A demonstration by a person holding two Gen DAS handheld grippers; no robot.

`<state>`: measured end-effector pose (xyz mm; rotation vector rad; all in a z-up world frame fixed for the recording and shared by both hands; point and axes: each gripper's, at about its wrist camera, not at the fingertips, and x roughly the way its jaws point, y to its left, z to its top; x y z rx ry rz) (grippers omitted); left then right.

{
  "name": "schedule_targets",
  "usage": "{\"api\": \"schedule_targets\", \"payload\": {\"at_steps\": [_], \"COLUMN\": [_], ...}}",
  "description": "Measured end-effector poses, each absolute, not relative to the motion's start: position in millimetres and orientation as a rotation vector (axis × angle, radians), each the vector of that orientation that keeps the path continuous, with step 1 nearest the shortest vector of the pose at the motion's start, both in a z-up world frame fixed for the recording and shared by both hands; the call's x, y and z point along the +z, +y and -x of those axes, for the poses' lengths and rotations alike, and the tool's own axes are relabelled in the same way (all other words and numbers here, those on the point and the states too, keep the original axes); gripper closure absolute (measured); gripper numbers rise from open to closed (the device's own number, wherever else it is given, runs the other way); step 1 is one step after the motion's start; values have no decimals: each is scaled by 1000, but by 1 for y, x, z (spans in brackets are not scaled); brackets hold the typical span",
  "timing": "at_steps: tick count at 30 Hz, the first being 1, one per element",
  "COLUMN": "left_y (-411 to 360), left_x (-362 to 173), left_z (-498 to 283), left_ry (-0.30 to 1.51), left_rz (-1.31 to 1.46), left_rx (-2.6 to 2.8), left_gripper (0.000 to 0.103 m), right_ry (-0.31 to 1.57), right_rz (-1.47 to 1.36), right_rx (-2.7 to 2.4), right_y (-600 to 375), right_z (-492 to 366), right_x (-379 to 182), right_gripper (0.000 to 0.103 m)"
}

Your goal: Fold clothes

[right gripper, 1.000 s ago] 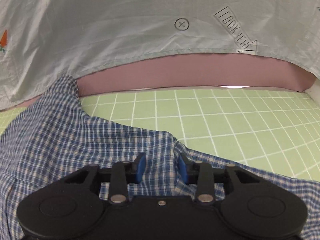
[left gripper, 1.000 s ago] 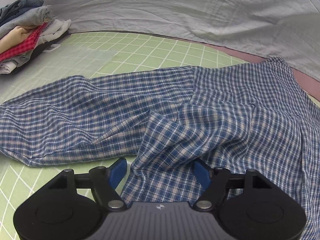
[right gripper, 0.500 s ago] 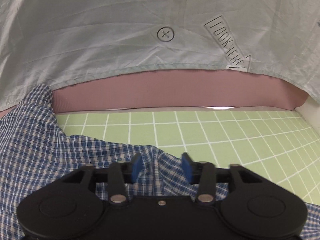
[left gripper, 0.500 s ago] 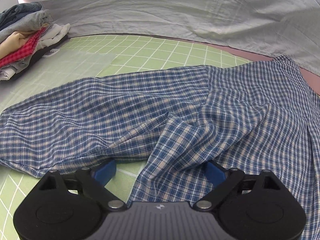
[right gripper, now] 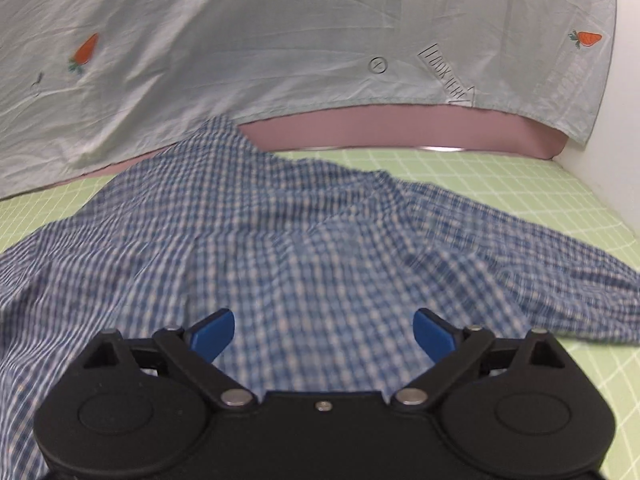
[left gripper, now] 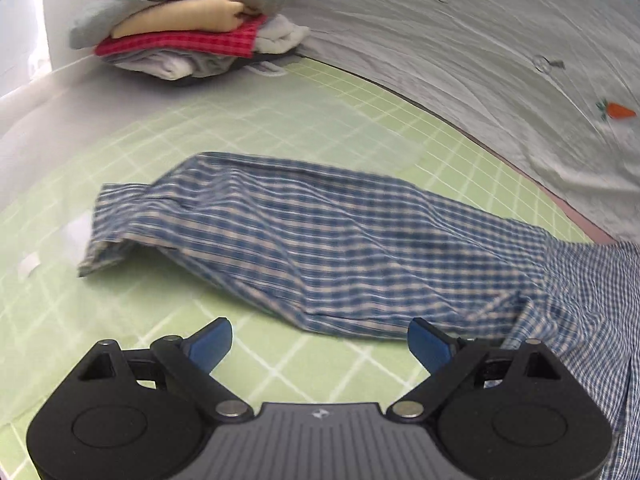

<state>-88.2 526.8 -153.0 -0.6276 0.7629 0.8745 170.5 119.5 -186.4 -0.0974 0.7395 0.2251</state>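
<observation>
A blue-and-white checked shirt [left gripper: 328,256] lies spread on the green grid mat [left gripper: 280,128]; one sleeve stretches to the left in the left wrist view, its cuff at the far left end. My left gripper [left gripper: 319,344] is open just short of the sleeve's near edge, over bare mat, holding nothing. The shirt's body [right gripper: 288,248] fills the middle of the right wrist view, rumpled, with the other sleeve running off to the right. My right gripper [right gripper: 324,334] is open above the cloth, with nothing between its blue fingers.
A stack of folded clothes [left gripper: 188,28] sits at the mat's far left corner. A pale sheet with carrot prints [right gripper: 280,40] hangs along the back, above a pink edge [right gripper: 380,130]. A white wall [right gripper: 612,160] closes the right side.
Both grippers opened and let go of the shirt. The left one swung left toward the sleeve; the right one drew back and rose, so more of the shirt shows.
</observation>
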Motion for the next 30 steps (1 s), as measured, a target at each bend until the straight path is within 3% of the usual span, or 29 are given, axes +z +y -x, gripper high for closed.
{"api": "schedule_targets", "payload": {"at_steps": [9,24,27,29,30], "left_y": [601,631,632,632,631], "left_x": [-144,-174,-178,-180,-179], "left_z": [150,150,153,154,154], "left_ry": [669,890,888,884,878], "left_rz": [738,361,340,343,335], "left_rx": [927,888,831,798,781], "left_gripper": [9,10,24,47,53], "right_ry": [818,811,819,824,825], "right_rz": [99,110,101,95,91], "right_rx": [267,91,64,45,39], "right_y": [175,185,183,182,182], "right_z": [-88,-18,-5,3,6], "right_x": [-195,-184,-186,-188,-188], "right_gripper": [5,3,3,3,3]}}
